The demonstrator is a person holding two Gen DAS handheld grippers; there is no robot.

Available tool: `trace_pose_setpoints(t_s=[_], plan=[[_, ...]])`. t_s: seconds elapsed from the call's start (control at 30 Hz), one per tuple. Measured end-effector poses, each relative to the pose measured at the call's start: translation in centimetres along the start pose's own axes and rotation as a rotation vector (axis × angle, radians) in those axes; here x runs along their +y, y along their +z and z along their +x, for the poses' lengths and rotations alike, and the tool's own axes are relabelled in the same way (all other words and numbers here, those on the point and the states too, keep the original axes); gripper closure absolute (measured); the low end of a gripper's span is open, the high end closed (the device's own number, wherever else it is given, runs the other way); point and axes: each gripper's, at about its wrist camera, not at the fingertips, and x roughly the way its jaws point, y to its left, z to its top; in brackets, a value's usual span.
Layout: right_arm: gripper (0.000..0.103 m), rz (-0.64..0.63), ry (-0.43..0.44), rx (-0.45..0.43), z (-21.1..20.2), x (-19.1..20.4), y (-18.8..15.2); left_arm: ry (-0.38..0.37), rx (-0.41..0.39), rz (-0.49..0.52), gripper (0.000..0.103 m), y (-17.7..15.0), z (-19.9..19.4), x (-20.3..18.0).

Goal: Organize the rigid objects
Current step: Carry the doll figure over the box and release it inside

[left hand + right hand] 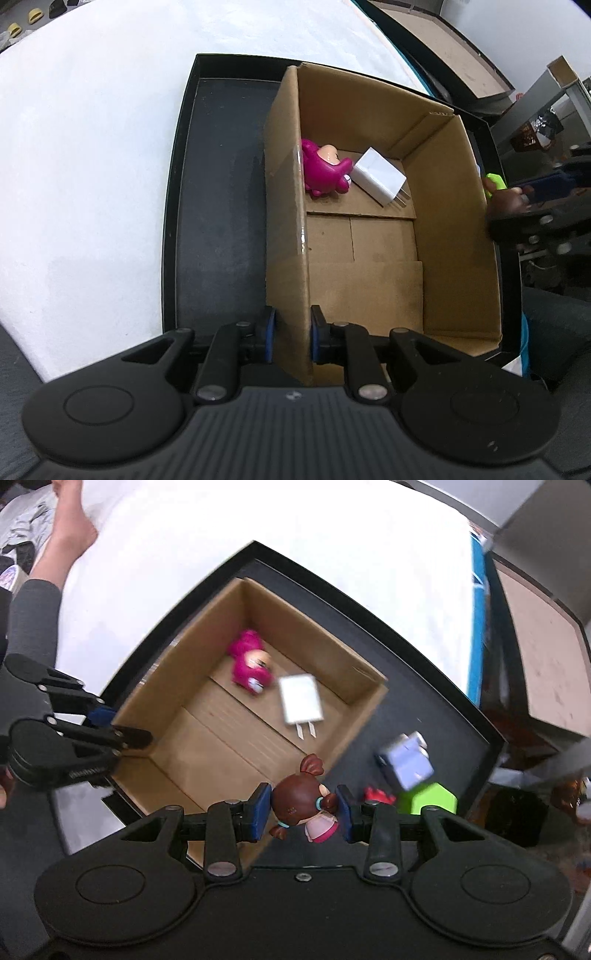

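Note:
An open cardboard box (pixel 454 221) (pixel 177 686) stands in a black tray (pixel 218 192) (pixel 454 720). Inside it lie a magenta bear toy (pixel 325 170) (pixel 247 662) and a white charger plug (pixel 380 175) (pixel 301 699). My left gripper (pixel 291 334) (pixel 107 720) is shut on the box's left wall near its front corner. My right gripper (pixel 303 810) is shut on a brown-haired doll figure (pixel 303 803) with a pink dress, held above the box's near right edge. It shows blurred at the right edge of the left wrist view (pixel 535 206).
In the tray right of the box lie a pale blue block (pixel 406 764), a lime green block (pixel 432 799) (pixel 495 184) and a small red piece (pixel 376 795). White tabletop (pixel 92 147) surrounds the tray. A person's arm (pixel 55 554) is at far left.

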Motion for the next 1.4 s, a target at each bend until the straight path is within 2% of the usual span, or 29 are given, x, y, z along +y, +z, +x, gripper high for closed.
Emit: trace_pose_setpoints(t_s=[0.23, 0.37, 0.57, 0.63, 0.7, 0.97, 1.03, 1.2, 1.4], plan=[[0.066, -0.029, 0.046, -0.019, 1.5, 2.3, 2.1, -0.017, -0.017, -0.017, 0.085, -0.1, -0.1, 0.5], [0.066, -0.046, 0.037, -0.018, 2.9, 3.0, 2.9, -0.028, -0.014, -0.03, 0.085, -0.2, -0.2, 0.8], [0.066, -0.024, 0.07, -0.026, 3.9, 3.5, 3.6, -0.038, -0.01, -0.04, 0.085, -0.2, -0.1, 1.0], [0.064, -0.013, 0.096, -0.041, 3.9, 3.7, 3.8, -0.038, -0.007, -0.038, 0.085, -0.1, -0.1, 1.0], [0.057, -0.017, 0.112, -0.066, 3.4, 4.0, 3.8, -0.037, -0.01, -0.031, 0.085, -0.1, -0.1, 1.0], [0.057, -0.009, 0.12, -0.077, 2.4, 3.2, 2.8, -0.024, -0.01, -0.036, 0.085, -0.1, 0.0, 0.9], [0.054, 0.002, 0.114, -0.074, 2.3, 2.5, 2.1, -0.012, -0.012, -0.028, 0.085, -0.1, 0.0, 0.6], [0.037, 0.019, 0.078, -0.093, 1.5, 1.1, 0.3, 0.016, 0.001, -0.019, 0.085, 0.0, 0.4, 0.0], [0.025, 0.071, 0.023, -0.112, 0.6, -1.5, -1.8, 0.051, 0.013, -0.003, 0.085, 0.2, 0.5, -0.6]])
